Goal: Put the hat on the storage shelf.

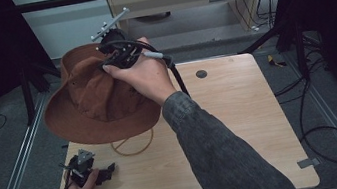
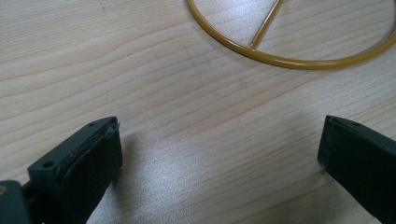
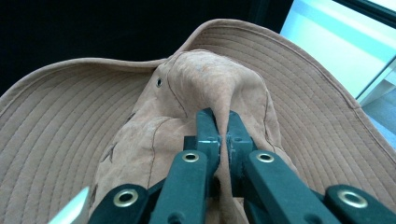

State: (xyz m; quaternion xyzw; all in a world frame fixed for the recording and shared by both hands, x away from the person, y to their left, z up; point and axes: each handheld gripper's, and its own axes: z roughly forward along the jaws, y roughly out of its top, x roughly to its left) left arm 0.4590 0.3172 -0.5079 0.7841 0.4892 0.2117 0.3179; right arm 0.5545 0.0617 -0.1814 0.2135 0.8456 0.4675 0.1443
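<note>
At the near left corner of the table [image 1: 240, 114], the left gripper [image 1: 98, 174] rested low over the wood, its jaws spread wide with nothing between them; the left gripper view showed bare tabletop between the black pads.

Just right of it and farther in lay a yellow wire ring [image 1: 133, 145] with a thin spoke, flat on the table, partly under the hat's shadow.

Above that ring hung the brown hat [image 1: 91, 98], lifted clear of the table over its far left part. The right gripper [image 3: 223, 126] had pinched a fold of the crown cloth, jaws squeezed close on it.

The grip was only on a thin ridge of soft fabric, so the fold could probably slide out if the hat swung or the brim caught the ring, and the hat would drop askew instead of seating on it.

The hat hung tilted: its crown pointed up and toward the far right, the opening faced down and near left, and the brim's long axis ran roughly left to right.
</note>
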